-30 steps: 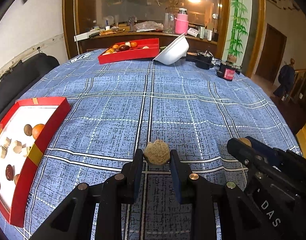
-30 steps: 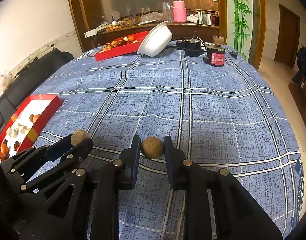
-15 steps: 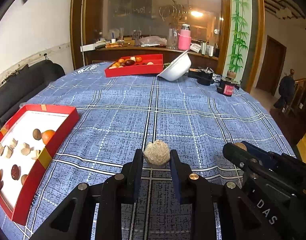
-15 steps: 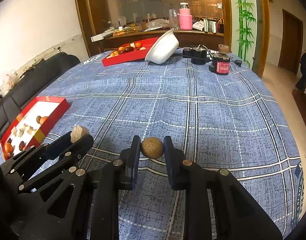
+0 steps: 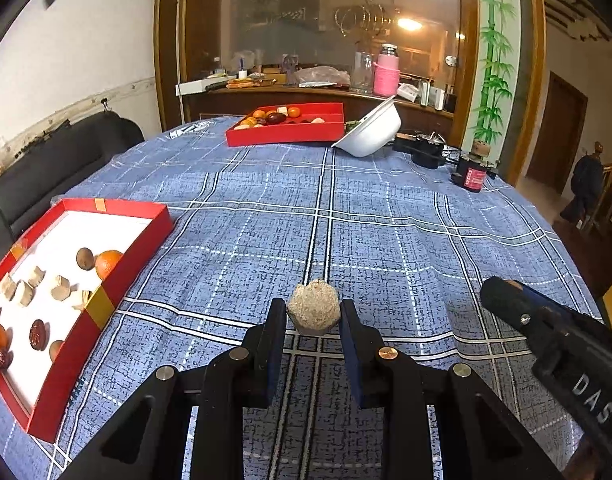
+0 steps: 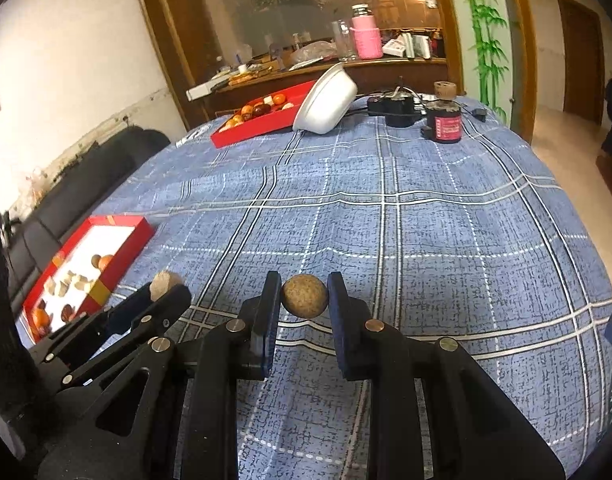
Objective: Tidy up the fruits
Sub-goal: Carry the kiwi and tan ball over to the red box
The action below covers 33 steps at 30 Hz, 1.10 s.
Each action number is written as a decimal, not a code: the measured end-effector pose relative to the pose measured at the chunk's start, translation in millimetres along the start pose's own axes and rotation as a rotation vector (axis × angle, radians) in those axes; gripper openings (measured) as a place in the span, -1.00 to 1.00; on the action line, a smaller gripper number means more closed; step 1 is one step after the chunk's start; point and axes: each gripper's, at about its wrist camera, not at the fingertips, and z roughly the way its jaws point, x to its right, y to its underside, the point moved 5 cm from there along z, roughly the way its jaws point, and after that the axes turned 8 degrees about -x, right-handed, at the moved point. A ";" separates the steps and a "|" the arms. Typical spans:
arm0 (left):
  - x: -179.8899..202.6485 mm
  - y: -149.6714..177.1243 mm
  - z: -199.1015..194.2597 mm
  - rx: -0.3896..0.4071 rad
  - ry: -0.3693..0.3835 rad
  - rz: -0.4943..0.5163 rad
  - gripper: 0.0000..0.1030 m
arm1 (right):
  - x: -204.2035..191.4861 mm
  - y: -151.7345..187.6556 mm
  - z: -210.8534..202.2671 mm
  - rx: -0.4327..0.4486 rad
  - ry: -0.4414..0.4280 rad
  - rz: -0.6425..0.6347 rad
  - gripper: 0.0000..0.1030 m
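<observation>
The left gripper (image 5: 313, 314) is clamped on a rough tan lump (image 5: 313, 312), a pale, crumbly-looking piece with a flattish underside and a domed, slightly ragged top. It has no clear long axis; if anything it sits a touch taller than wide, dome pointing up, pinched on its two sides by the blue-padded fingers (image 5: 274, 328). It hangs above the blue checked tablecloth (image 5: 385, 220), not touching it.

The right gripper (image 6: 304, 298) is closed on a round brown fruit (image 6: 304, 296), speckled and close to a sphere, so it shows no direction of its own; the pads press it left and right at its widest part. It too is held clear of the cloth. In the right wrist view the left gripper appears low at the left, its tan lump showing at the tip.

To the left lies the near red tray (image 5: 146, 236), white inside, holding an orange (image 5: 108, 262), a small brown fruit, several pale blocks and some dark red pieces. The far red tray (image 5: 286, 134) sits at the table's far edge with more fruit, though the kinds are hard to tell at that range. A tilted white bowl (image 5: 371, 130) leans just beside it.
</observation>
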 end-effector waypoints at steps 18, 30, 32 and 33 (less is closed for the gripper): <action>-4.1 -1.2 -18.5 0.092 -0.010 -0.009 -0.49 | -15.1 -4.3 -18.0 0.105 0.058 -0.076 -0.58; -48.2 9.3 -77.1 0.125 -0.048 -0.075 -0.50 | -23.8 -10.0 -19.5 0.109 0.130 -0.137 -0.57; -58.6 16.8 -83.6 0.115 -0.064 -0.076 -0.50 | -33.4 -6.4 -19.4 0.074 0.111 -0.160 -0.57; -63.5 20.3 -85.7 0.112 -0.073 -0.080 -0.50 | -38.3 -4.2 -21.5 0.063 0.099 -0.167 -0.57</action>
